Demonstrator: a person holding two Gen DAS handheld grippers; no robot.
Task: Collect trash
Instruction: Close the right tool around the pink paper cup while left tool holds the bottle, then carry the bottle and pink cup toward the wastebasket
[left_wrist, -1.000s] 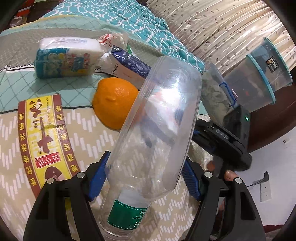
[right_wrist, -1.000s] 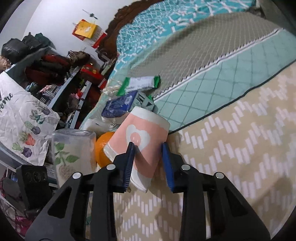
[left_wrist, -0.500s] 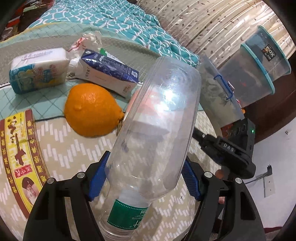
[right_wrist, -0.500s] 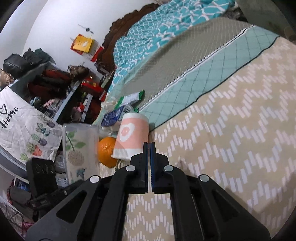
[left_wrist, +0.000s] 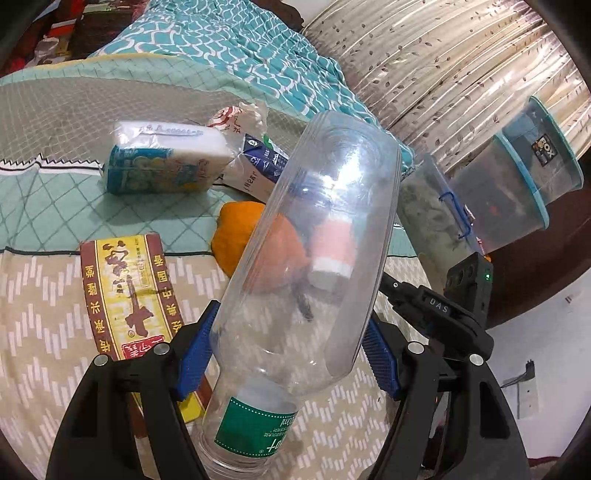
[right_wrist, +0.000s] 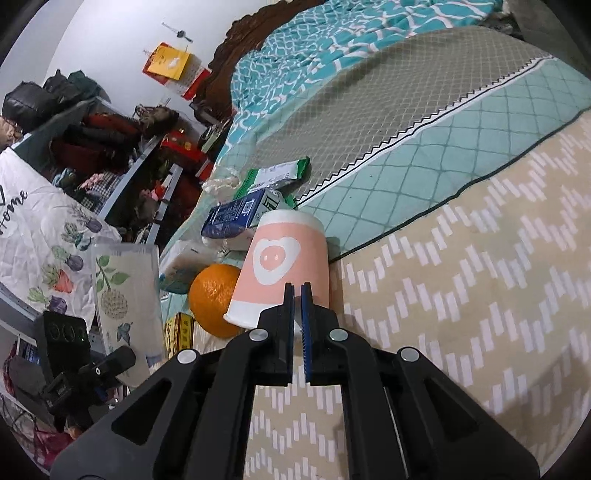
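1. Left gripper (left_wrist: 288, 354) clamped on a clear plastic bottle (left_wrist: 310, 266), blue fingers (left_wrist: 194, 350) pressed to either side of its body.
2. Bottle held tilted, base pointing up and away, green-labelled neck end low between the gripper arms, above the bed (left_wrist: 44, 295).
3. Right gripper (right_wrist: 297, 314) closed on nothing, fingers (right_wrist: 288, 317) brought together with only a thin slit between them.
4. Pink paper cup (right_wrist: 284, 273) with a white heart mark lay on its side on the bed cover just ahead of the right fingertips; contact with them could not be told.
5. Same cup seen distorted through the bottle wall in the left view.
6. Orange (right_wrist: 216, 299) rested against the cup's left side, near its rim.
7. Blue-and-white milk carton (right_wrist: 236, 218) lay behind the cup, with a green-edged wrapper (right_wrist: 277, 175) beyond it.
8. White tissue pack (left_wrist: 162, 162) lay on the teal quilted strip, touching the carton.
9. Red-and-yellow printed box (left_wrist: 129, 295) lay flat on the beige zigzag cover, beside the left finger.
10. Clear storage bins (left_wrist: 517, 192) with blue lids stood stacked beside the bed, on the right of the left view.
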